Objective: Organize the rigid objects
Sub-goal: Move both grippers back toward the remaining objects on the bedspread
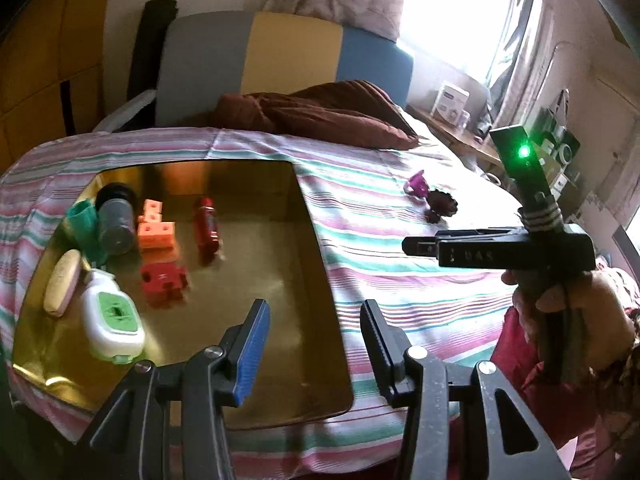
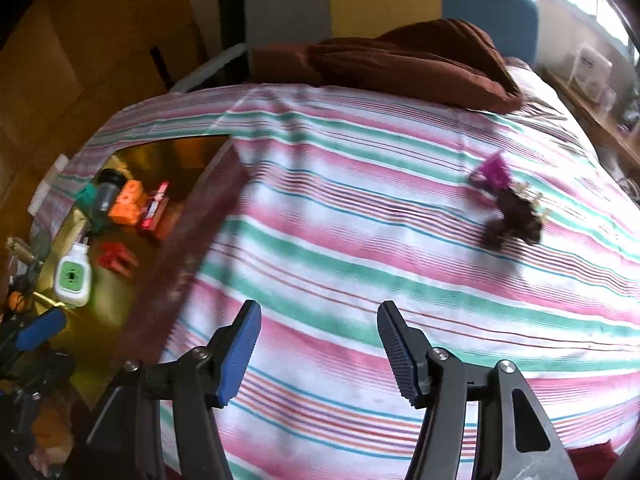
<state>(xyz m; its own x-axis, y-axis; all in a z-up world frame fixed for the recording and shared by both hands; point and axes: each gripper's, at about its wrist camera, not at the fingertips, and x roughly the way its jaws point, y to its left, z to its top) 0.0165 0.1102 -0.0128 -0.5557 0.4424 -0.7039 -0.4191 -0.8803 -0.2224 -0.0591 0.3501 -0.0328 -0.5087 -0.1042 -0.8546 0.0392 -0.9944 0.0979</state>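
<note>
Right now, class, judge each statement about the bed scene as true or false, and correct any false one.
1. The gold tray holds several items. True.
2. The left gripper grips the red block. False: its jaws are open and empty.
3. The purple item lies on the striped sheet, outside the tray. True.
4. The right gripper is shut on a bottle. False: it is open, holding nothing.
5. The white and green container sits on the brown pillow. False: it is in the tray.
</note>
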